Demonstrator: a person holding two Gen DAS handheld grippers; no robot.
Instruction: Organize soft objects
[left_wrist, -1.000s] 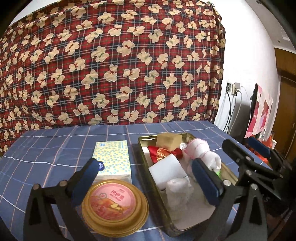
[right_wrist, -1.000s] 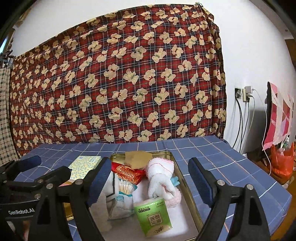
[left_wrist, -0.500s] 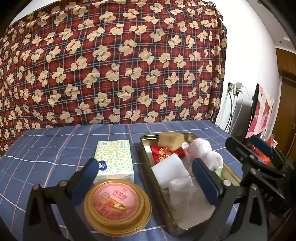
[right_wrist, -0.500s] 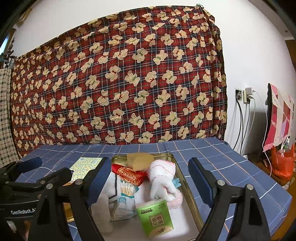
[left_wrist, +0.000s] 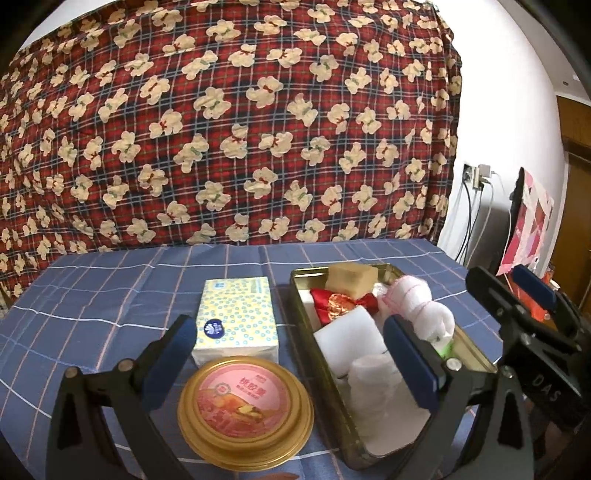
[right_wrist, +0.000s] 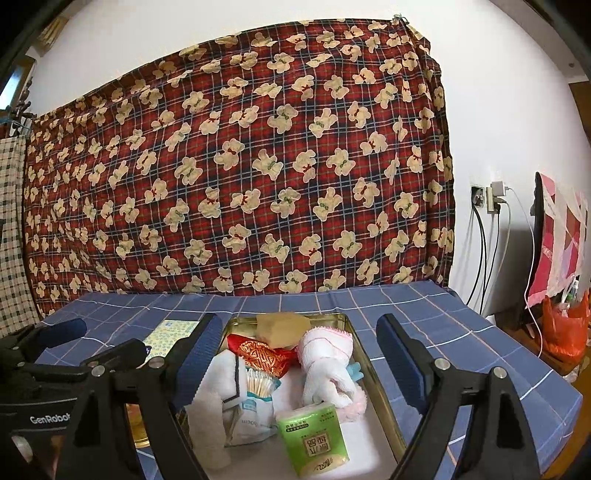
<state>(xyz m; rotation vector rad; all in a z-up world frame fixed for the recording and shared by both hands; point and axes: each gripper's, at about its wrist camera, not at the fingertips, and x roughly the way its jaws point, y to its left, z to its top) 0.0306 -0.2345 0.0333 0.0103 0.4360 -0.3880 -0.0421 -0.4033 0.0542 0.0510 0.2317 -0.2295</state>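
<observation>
An open gold tin (left_wrist: 306, 332) stands on the blue checked cloth. It holds a tan sponge (left_wrist: 351, 277), a red pouch (left_wrist: 338, 304), a white foam block (left_wrist: 351, 339), a rolled white towel (left_wrist: 421, 310) and cotton pads (left_wrist: 373, 376). My left gripper (left_wrist: 291, 362) is open over the tin's left wall and a round gold lid (left_wrist: 245, 406). Behind the lid lies a dotted tissue pack (left_wrist: 236, 321). My right gripper (right_wrist: 299, 362) hangs open above the tin (right_wrist: 365, 373), where a green tissue pack (right_wrist: 314, 439), a swab packet (right_wrist: 255, 398) and the towel (right_wrist: 325, 365) show.
A red plaid bear-print cloth (left_wrist: 236, 129) hangs behind the table. The table's right edge (right_wrist: 554, 376) drops off near cables, a wall socket (right_wrist: 491, 199) and an orange bag (right_wrist: 565, 332). The left gripper (right_wrist: 90, 341) crowds the right view's left side.
Nothing has been picked up or put down. Both grippers stay open; the right wrist view has only drifted slightly.
</observation>
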